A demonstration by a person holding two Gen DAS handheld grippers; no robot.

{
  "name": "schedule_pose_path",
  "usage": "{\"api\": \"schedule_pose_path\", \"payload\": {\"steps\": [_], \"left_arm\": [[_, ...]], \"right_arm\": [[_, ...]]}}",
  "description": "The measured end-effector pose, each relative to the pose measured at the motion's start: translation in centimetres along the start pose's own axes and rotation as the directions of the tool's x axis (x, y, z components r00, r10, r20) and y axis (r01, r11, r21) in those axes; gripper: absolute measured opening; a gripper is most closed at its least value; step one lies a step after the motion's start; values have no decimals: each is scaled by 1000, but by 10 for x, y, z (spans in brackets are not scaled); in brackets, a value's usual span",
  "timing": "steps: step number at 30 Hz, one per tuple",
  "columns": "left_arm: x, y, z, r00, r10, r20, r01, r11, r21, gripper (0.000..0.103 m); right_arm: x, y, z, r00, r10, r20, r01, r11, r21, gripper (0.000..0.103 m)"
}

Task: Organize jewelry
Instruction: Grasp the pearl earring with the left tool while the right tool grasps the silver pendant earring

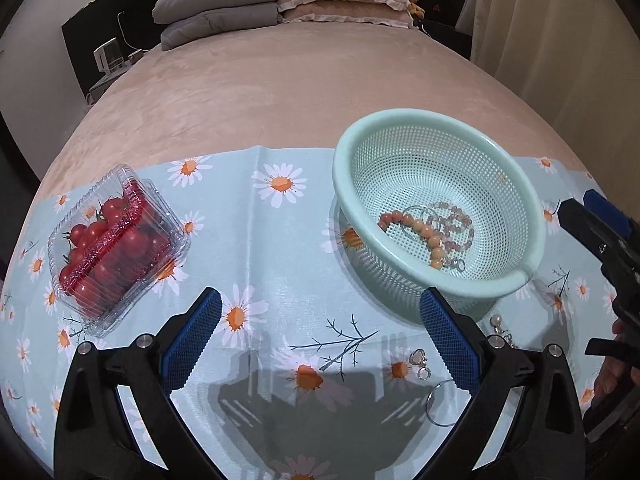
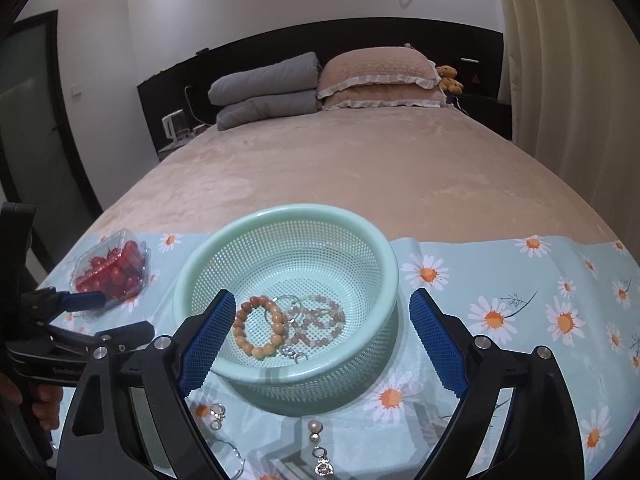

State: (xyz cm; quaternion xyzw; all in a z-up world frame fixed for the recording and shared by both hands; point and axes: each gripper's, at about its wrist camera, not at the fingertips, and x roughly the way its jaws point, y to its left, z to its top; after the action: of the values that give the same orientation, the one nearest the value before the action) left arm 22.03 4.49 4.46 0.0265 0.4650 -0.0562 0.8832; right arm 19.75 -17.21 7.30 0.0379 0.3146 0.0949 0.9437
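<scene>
My left gripper fills the bottom of its wrist view, tilted steeply downward, its blue pads spread wide with nothing between them. My right gripper sits at the bottom of its own view, angled down more gently, also spread wide and empty. At the lower left edge of the right wrist view, fingers wrap the left gripper's handle.
</scene>
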Motion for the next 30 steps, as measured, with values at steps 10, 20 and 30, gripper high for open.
{"api": "schedule_pose_path", "payload": {"steps": [10,20,30], "left_arm": [[9,-3,-15,998,-1,-71,4,999,38,97],[12,-21,-47,995,23,-94,-11,993,122,97],[-17,-38,-101,999,-41,22,38,991,125,97]], "right_arm": [[-1,8,-11,996,23,-91,-32,994,-107,84],[-9,0,-38,987,39,-155,-67,981,-180,84],[-30,-7,-91,987,86,-133,-105,983,-149,80]]}}
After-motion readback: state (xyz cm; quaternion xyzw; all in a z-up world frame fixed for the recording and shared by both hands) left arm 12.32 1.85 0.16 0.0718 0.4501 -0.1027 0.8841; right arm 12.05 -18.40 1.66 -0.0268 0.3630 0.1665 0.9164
